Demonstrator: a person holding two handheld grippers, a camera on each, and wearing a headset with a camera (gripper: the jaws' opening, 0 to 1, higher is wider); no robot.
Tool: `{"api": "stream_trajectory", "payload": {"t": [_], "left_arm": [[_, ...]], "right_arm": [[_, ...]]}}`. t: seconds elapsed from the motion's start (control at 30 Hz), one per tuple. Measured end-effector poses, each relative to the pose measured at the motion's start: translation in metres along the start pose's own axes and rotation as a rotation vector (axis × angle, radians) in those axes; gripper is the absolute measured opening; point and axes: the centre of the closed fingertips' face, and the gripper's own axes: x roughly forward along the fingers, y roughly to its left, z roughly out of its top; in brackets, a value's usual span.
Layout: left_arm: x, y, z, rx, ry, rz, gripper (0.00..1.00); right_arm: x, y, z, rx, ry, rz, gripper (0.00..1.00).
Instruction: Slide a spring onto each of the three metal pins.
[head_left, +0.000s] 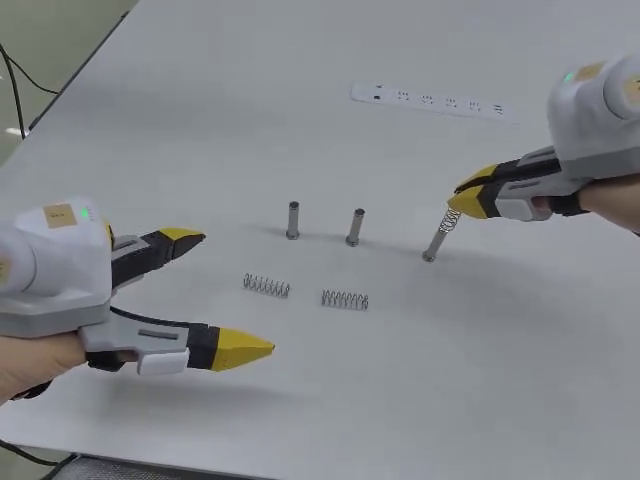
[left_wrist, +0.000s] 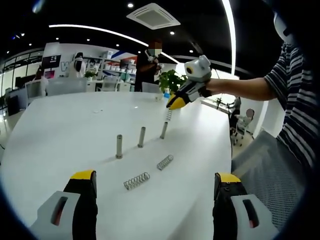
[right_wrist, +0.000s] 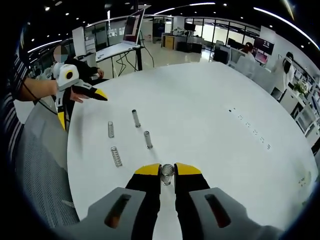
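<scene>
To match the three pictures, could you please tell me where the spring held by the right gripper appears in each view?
Head view: the spring is right of centre, atop the tilted pin, at the right gripper's tips.
Left gripper view: upper centre, under yellow tips.
Right gripper view: bottom centre, between the jaws.
Shared landmark: the two bare pins beside it.

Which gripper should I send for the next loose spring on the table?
Left, probably. The left gripper is open and hovers near the two loose springs; the right gripper is shut on a spring at the top of a pin.
</scene>
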Motion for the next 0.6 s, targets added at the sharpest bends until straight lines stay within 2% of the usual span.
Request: {"api": "stream_trajectory", "payload": {"t": [0.6], "left_arm": [[-0.0008, 0.0017, -0.0008, -0.002, 0.002, 0.003, 0.94]], "right_arm": [[0.0077, -0.0046, -0.0042, -0.005, 0.010, -0.002, 0.07]]}}
